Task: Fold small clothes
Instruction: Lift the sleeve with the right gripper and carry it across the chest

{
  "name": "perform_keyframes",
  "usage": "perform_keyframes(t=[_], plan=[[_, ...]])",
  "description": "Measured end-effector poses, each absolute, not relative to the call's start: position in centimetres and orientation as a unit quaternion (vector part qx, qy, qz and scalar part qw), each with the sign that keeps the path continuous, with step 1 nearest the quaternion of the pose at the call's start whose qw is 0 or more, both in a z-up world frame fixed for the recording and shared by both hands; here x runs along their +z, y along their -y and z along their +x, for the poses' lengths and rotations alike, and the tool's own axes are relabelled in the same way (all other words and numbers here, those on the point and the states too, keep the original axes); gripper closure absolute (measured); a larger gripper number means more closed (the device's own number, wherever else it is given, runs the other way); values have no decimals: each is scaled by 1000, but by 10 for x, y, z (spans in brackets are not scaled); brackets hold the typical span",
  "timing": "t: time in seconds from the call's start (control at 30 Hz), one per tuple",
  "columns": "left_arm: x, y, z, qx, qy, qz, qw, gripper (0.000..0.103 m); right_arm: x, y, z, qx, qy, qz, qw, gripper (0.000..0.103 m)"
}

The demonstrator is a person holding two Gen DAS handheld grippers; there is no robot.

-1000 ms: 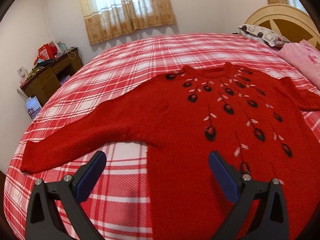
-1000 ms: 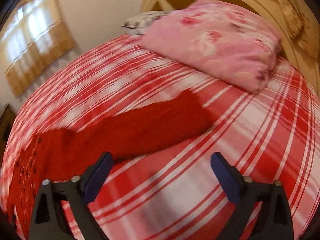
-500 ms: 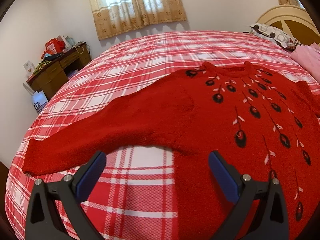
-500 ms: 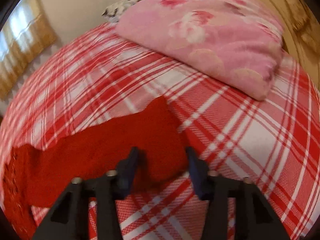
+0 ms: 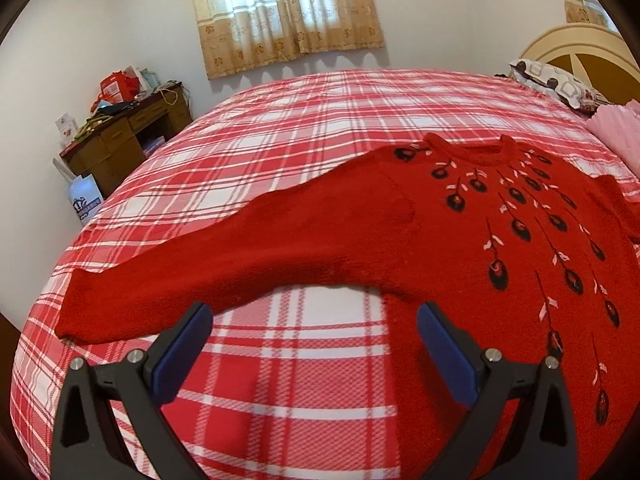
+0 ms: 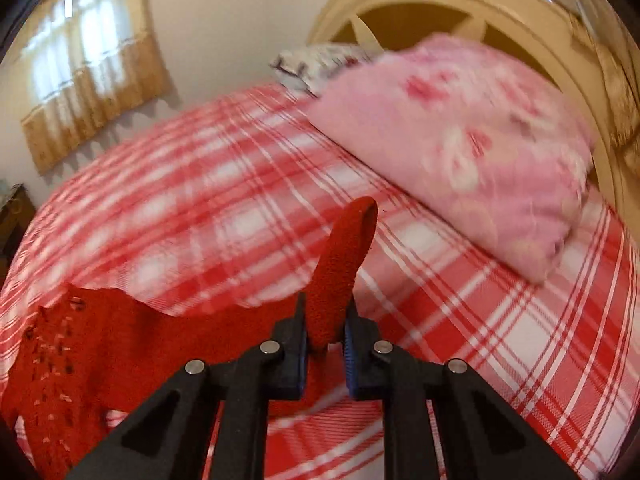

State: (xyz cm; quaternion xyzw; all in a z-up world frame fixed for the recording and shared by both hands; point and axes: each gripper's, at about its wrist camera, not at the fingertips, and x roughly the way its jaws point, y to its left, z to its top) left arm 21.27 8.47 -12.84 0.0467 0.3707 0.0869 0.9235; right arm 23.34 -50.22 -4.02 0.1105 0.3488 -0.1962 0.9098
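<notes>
— What is being shown on the bed (image 5: 304,128)?

— A red sweater (image 5: 460,240) is being laid out flat, front up, on the plaid cover, its neckline turned toward the curtained window (image 5: 288,12). The sleeve (image 5: 208,256) on the desk (image 5: 124,136) side of the sweater is being left stretched out, and the left gripper (image 5: 310,344) is being held just short of it with its fingers spread wide and nothing between them.

— And the other sleeve?

— Its cuff (image 6: 344,264) is being pinched by the right gripper (image 6: 325,344), whose fingers are closed almost fully onto the knit, and the cuff is being raised off the cover, on the side of the sweater nearest the pink quilt (image 6: 460,140).

— How is this fold best being carried out?

— By judgement, the sleeve is best being drawn low and straight across the chest, so the body is not being dragged or bunched, with the cuff being released only once it is lying flat on the sweater.
</notes>
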Motion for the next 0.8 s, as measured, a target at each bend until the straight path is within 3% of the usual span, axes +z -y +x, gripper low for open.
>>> perform_keyframes(t=[0.8], plan=[[-137, -153, 190, 121, -367, 2, 922, 0, 64, 283, 277, -28, -276, -17, 960, 90]])
